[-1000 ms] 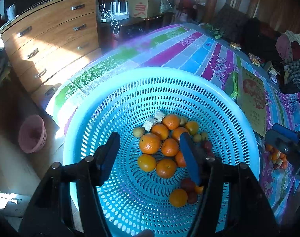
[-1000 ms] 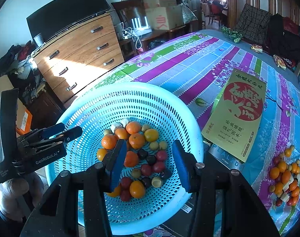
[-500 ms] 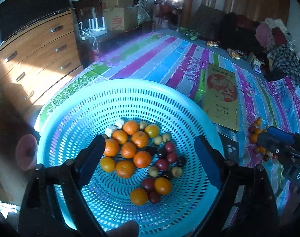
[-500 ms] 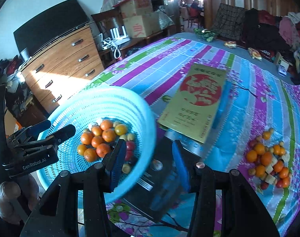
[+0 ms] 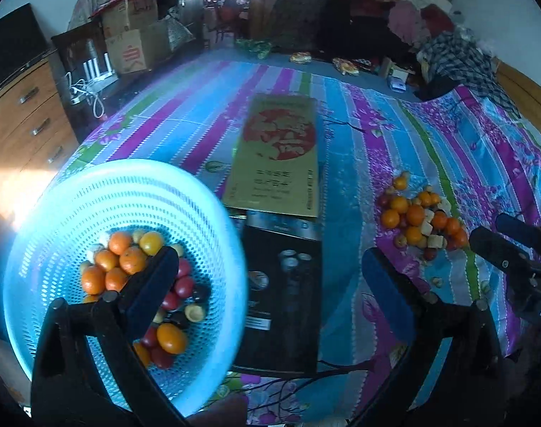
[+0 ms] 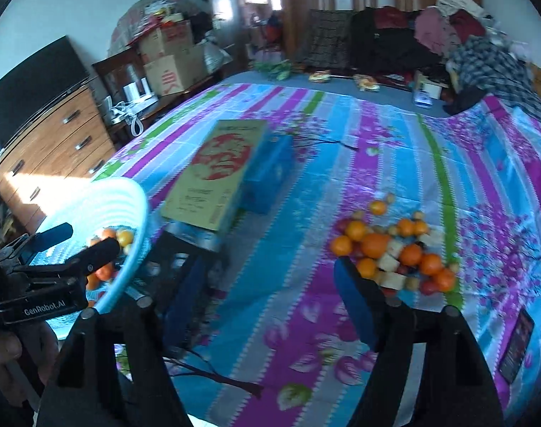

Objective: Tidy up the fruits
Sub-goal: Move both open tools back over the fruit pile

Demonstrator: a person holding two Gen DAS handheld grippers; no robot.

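Left gripper (image 5: 266, 267): jaws opening, spread very wide, nothing between the pads; hovering over the near edge of the bed between basket and loose fruit pile. Also seen from the right wrist view at the left edge (image 6: 89, 240), carried in a hand (image 6: 7, 352).

Right gripper (image 6: 266, 284): jaws opening, fairly wide, nothing gripped; blue pads above the bedspread, right pad just near the loose fruit. Seen from the left wrist view at the far right edge (image 5: 512, 242).

Basket (image 5: 92, 192): turquoise, perforated plastic, round; near left corner of the bed, hanging partly over the edge. Contents: fruit in basket (image 5: 128, 263), oranges toward the far side, dark red and brownish small fruit toward the near side, a few pale pieces at the far left.

Loose fruit pile (image 6: 391, 249): oranges, small red fruit and pale cube-shaped pieces, heaped on the bedspread to the right, well apart from the basket. One orange (image 6: 378, 207) lying just beyond the heap on the far side.

Bedspread (image 6: 341, 135): striped in blue, purple, green and white, floral print.

Yellow box (image 5: 281, 153): flat, with red round emblem, lying lengthwise mid-bed, its near end resting on a black box (image 5: 284, 284) just right of the basket. Blue box (image 6: 270, 174) touching the yellow one on its right side.

Dresser (image 6: 53, 135): wooden, with drawers, at the left beside the bed. Cardboard boxes (image 6: 167, 57) stacked beyond it. Clothes (image 6: 466, 35) heaped at the far right.
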